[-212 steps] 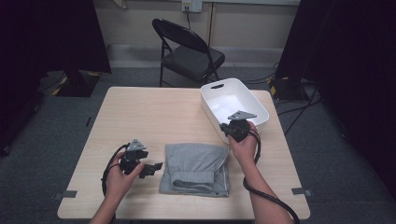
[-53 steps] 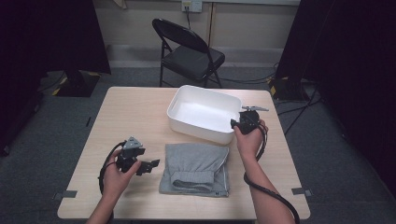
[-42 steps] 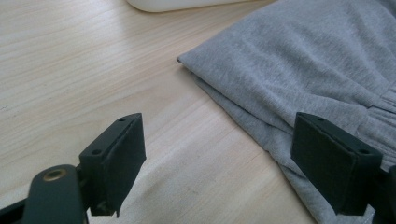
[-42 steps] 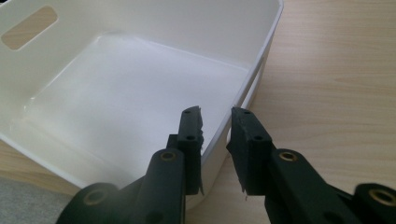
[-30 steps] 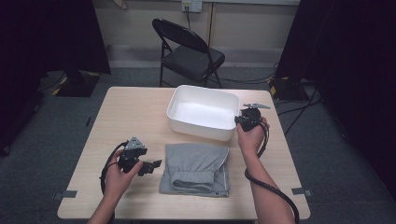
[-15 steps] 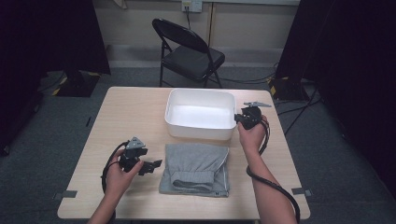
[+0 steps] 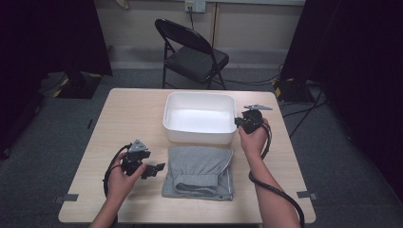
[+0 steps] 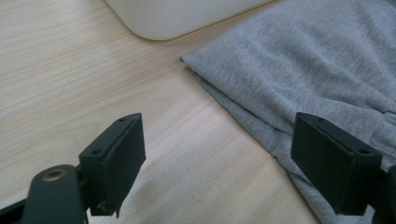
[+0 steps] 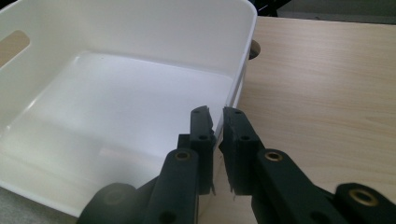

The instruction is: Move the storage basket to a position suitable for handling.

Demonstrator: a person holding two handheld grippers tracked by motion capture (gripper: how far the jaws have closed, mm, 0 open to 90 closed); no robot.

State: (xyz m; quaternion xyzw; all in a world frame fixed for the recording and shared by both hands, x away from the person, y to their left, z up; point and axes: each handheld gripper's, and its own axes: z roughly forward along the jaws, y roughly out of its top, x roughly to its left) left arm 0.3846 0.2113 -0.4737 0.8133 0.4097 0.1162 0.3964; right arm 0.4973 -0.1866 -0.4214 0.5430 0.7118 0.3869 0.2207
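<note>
White bin [image 7: 200, 118] has swung square and slid left, now just beyond the far edge of the folded grey garment [image 7: 198, 172] (ready for loading, I judge). Right gripper [image 9: 215, 122] clenched on the bin's right wall. Left gripper [image 8: 219, 149] released, beside the garment's left edge. Count: one bin, one garment, two grippers.

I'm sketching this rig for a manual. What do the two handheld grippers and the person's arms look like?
Both the left gripper and the right gripper are black, with blocky rectangular jaws, brass-coloured pivot pins, a grey three-cornered top plate and a trailing black cable. The forearms are bare, with no sleeves visible.
</note>
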